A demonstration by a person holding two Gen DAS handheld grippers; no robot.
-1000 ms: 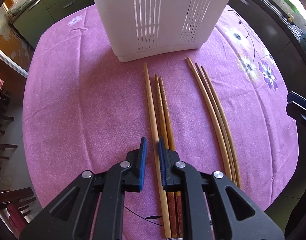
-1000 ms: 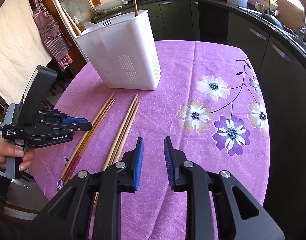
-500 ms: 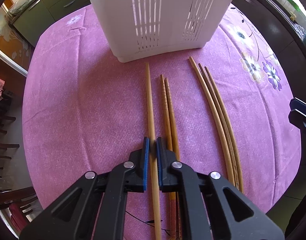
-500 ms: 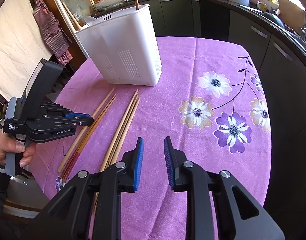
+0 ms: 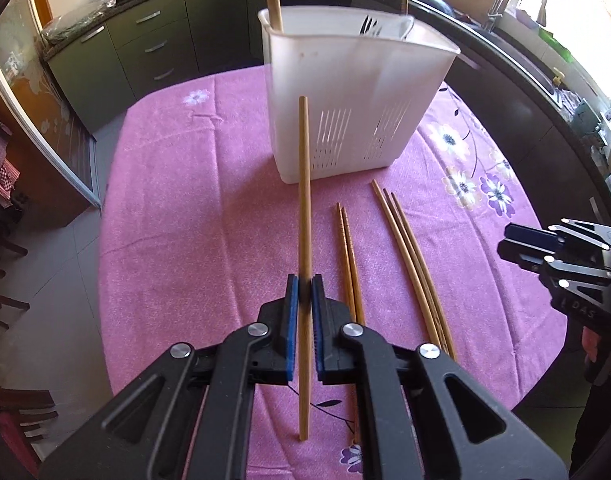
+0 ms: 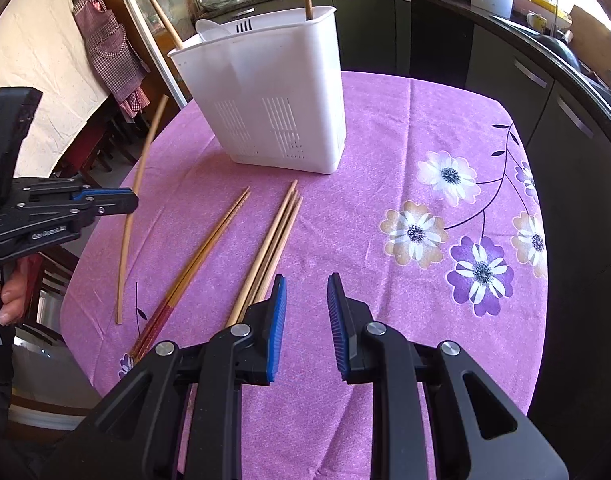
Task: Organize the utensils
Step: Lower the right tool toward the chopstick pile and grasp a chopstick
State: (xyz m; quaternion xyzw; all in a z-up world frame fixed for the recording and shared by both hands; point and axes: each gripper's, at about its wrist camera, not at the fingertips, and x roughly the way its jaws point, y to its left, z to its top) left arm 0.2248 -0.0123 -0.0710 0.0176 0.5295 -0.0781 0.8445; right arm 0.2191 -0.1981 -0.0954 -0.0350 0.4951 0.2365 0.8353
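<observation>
— What's the biggest thing you see from here?

— The table [image 6: 385, 128], covered in a purple cloth with printed flowers. On it, towards the far side, stands a white plastic utensil holder [image 5: 357, 92], upright, with slotted walls low down. A wooden stick pokes up out of one corner, and some white utensil lies inside it; I can't tell what kind.

— And the chopsticks?

— Five lie flat on the cloth in front of the holder. A bundle of three pale chopsticks [image 5: 409, 252] lies close together, tips pointing at the holder. Just beside them is a pair of darker chopsticks [image 6: 209, 248] with reddish ends nearest the person. The two groups are near each other but apart.

— There's one more, isn't there?

— Yes. A single light bamboo chopstick [image 5: 304, 208] is off the table, pinched in the left gripper [image 5: 304, 292]. The blue pads are clamped on it somewhere around its middle, so it sticks out both ways. From the other side it stands tilted, lifted clear of the cloth, at the table's left edge and well short of the holder.

— And the other hand?

— The right gripper [image 6: 303, 304] hovers over the near part of the cloth, just beside the ends of the three pale ones. Its jaws stand a little apart with nothing between them.
</observation>
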